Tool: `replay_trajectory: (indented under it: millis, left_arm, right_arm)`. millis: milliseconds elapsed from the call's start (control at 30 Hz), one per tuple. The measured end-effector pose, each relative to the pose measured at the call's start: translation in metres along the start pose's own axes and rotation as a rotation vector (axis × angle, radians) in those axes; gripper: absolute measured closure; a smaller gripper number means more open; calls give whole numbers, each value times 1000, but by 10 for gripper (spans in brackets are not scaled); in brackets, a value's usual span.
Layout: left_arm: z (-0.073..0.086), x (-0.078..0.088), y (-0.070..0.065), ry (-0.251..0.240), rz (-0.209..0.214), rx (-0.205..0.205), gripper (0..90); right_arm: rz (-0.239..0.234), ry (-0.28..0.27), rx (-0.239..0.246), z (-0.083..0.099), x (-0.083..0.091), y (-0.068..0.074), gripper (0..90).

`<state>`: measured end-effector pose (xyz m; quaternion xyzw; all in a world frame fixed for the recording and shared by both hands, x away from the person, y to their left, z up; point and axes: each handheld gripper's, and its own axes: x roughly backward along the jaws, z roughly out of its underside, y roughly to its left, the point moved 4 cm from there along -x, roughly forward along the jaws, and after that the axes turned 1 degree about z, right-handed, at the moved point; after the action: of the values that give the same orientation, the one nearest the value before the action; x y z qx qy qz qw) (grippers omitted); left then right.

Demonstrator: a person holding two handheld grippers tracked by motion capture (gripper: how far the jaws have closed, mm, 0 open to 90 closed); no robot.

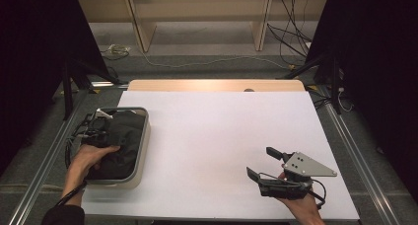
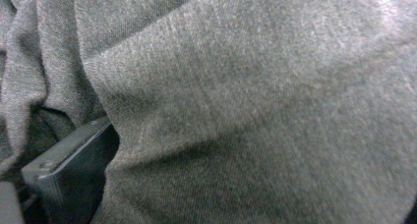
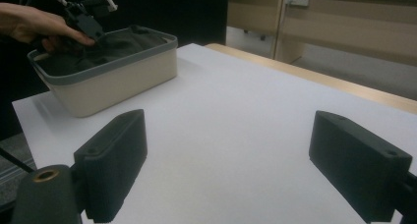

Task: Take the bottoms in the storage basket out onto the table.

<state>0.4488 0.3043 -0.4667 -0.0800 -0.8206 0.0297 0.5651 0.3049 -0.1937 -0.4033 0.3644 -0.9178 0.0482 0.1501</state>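
Note:
A cream bin with a grey rim [image 1: 143,148] stands at the table's left edge, holding a dark grey cloth [image 1: 124,136]. My left gripper [image 1: 104,135] is pushed down into that cloth, a hand on top of it. In the left gripper view the cloth [image 2: 255,101] bulges between the jaws; one finger [image 2: 74,165] shows at lower left, and the other is just a dark corner at the far right, so the jaws stand apart. My right gripper [image 1: 260,161] hovers open over the bare white table at front right, nothing between its fingers [image 3: 115,160]. The bin [image 3: 123,74] lies far off to its left.
The white tabletop [image 1: 217,136] spreads between bin and right gripper, with a wooden strip [image 1: 212,85] along its far edge. Cables [image 1: 291,42] and wooden furniture legs are on the floor beyond. Metal rails [image 1: 355,151] flank both table sides.

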Motion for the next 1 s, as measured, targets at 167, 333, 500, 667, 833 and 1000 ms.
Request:
replay_trajectory:
  millis: [167,333,500,667,833,1000]
  left_arm:
    - [-2,-3,-2,-1,-54,5,0]
    - [-4,-7,-3,12,-76,-15,0]
    - [-5,-8,-3,20,-81,-34,0]
    - [-4,-2,-2,9,-75,-63,145]
    - [-5,4,-3,-13,-66,-79,258]
    - [-2,12,2,-88,-20,-106,429]
  right_arm:
    - [-7,8,-2,0,-1,1,153]
    - [-14,20,6,1,-4,3,154]
    - [-9,22,1,1,-4,3,157]
    - [-5,26,1,1,-4,2,162]
    - [-2,27,7,0,-4,2,163]
    - [-2,30,9,0,-4,2,168]
